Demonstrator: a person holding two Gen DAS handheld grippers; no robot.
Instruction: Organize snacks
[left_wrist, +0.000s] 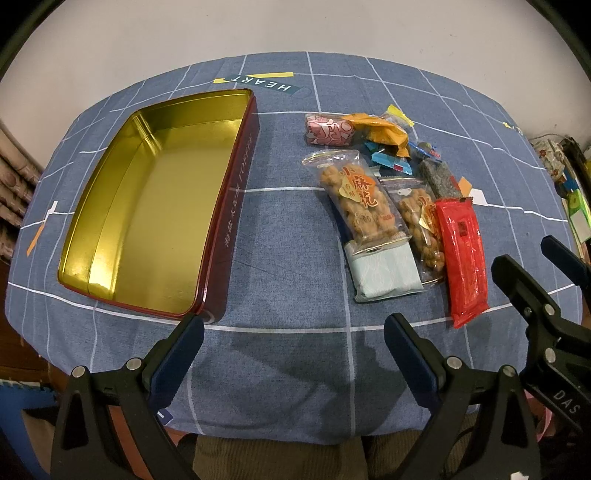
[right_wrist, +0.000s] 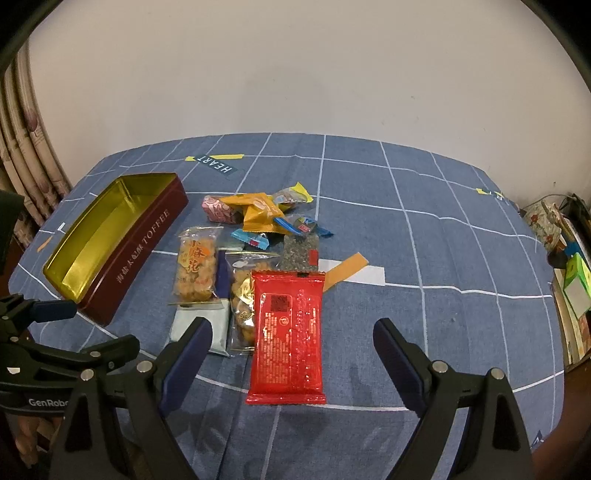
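- Hovering both grippers above the near edge of the table (left_wrist: 280, 229), I have nothing in either one yet: the left gripper (left_wrist: 293, 338) has its jaws wide apart over bare cloth, and the right gripper (right_wrist: 291, 341) has its jaws spread on either side of the red packet (right_wrist: 288, 336), not touching it.
- I read that red packet as my first pick, since it lies nearest and flat, clear of the heap.
- My tin (left_wrist: 147, 199) sits open and empty to the left, lid off, well apart from the snacks; it looks to be where they go.
- Behind the red packet lie two clear bags of twisted fried dough (left_wrist: 360, 199), a pale blue pouch (left_wrist: 386, 273), a pink sweet (left_wrist: 327, 129), an orange wrapper (left_wrist: 380, 131) and small blue-wrapped candies, overlapping loosely.
- Legible writing: "TOFFEE" with Chinese characters on the tin's side, "HEART" on the cloth, "GenRobo" on the left gripper's body. The red packet's print is too fine for me to read.
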